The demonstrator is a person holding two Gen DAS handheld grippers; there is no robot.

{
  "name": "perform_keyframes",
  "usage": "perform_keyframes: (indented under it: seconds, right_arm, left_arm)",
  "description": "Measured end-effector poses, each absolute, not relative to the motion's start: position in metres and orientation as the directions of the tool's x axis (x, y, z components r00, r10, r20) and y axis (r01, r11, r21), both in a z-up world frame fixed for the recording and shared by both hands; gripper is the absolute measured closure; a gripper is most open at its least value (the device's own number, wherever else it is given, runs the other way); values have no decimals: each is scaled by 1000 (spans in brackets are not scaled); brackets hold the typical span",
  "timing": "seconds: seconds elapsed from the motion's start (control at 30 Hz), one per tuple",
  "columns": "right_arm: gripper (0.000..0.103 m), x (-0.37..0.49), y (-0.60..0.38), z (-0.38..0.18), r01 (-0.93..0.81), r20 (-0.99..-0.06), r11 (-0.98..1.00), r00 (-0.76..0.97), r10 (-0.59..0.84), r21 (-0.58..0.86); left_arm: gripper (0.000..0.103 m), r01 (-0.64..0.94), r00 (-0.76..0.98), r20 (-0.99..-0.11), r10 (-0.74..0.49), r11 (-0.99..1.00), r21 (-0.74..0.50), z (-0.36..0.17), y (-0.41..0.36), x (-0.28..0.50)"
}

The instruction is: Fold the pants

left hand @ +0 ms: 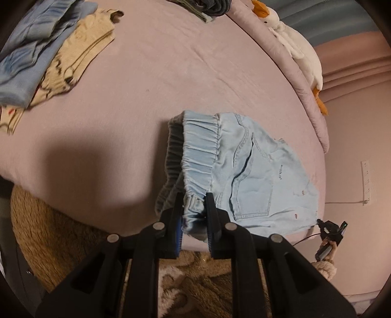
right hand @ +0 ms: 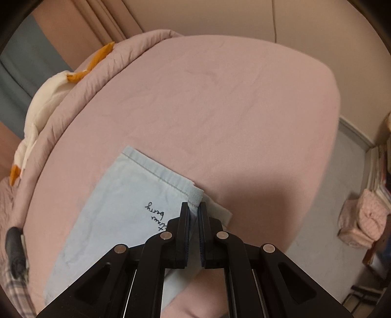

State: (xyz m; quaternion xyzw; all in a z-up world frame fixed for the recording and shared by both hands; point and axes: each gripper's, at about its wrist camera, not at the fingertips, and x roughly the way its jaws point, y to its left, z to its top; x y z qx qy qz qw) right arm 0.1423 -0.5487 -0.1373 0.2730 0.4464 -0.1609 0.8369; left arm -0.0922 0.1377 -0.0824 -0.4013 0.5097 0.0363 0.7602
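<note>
Left wrist: tongs (left hand: 194, 208) pinching pants' (left hand: 256, 171) gathered, seemingly elastic waistband.

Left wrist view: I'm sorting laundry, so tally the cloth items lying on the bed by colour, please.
Light blue: 2, the pants and a folded garment
Beige: 1, a folded garment
Dark grey: 1, a bundle at the far edge
Total: 4

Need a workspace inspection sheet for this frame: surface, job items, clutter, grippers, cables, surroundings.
Surface: pink bed sheet, lightly creased.
Job's things: light blue pants lying near the bed's edge, elastic waistband bunched.
Clutter: folded clothes stack; plush goose on the rolled quilt.
Grippers: left gripper shut on the waistband; right gripper shut on the hem corner.
Cables: thin wire along the wall.
Surroundings: brown fluffy rug, grey floor.
</note>
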Motion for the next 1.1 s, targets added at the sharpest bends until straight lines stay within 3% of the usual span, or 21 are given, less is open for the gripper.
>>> perform_keyframes:
  seconds: [0.2, 0.33, 0.37, 0.4, 0.43, 0.5, 0.6, 0.77, 0.9, 1.0, 1.1]
  right_arm:
    - [98, 142, -558, -160, 537, -860, 788, 510, -18, 302]
    - [97, 139, -556, -166, 535, -878, 811, 476, -57, 238]
    - [92, 138, -551, -161, 529, -886, 828, 455, -90, 188]
    - [72, 139, -544, -155, 531, -897, 840, 419, -140, 117]
    - [46, 142, -532, -147, 533, -900, 846, 379, -213, 24]
    - [42, 139, -506, -123, 482, -866, 876, 427, -260, -25]
    - [42, 137, -459, -90, 343, -843, 939, 513, -159, 31]
    - [42, 146, -328, -51, -60, -810, 988, 567, 150, 141]
    - [42, 160, -210, -62, -364, -820, 882, 373, 434, 301]
    - [42, 169, -145, -81, -468, -846, 828, 263, 463, 308]
    - [42, 186, -96, -109, -497, -876, 805, 165, 454, 323]
  left_arm:
    - [84, -474, 439, -830, -345, 696, -540, -98, 135, -91]
    - [78, -411, 407, -871, -275, 796, -444, -92, 120, -83]
    - [68, -402, 407, -879, -248, 816, -416, -88, 117, -82]
    - [50, -401, 402, -893, -202, 838, -370, -84, 116, -81]
    - [44, -400, 408, -895, -180, 846, -352, -80, 115, -82]
    - [39, -380, 462, -868, -183, 843, -380, -64, 116, -80]
    - [25, -341, 544, -815, -201, 834, -433, -46, 128, -69]
    - [23, -282, 597, -773, -215, 846, -453, -50, 138, -30]
    - [23, -315, 535, -803, -264, 820, -479, -84, 143, -1]
    - [27, -325, 528, -807, -266, 814, -481, -99, 142, -8]
    - [38, -328, 540, -808, -236, 825, -461, -101, 135, -20]
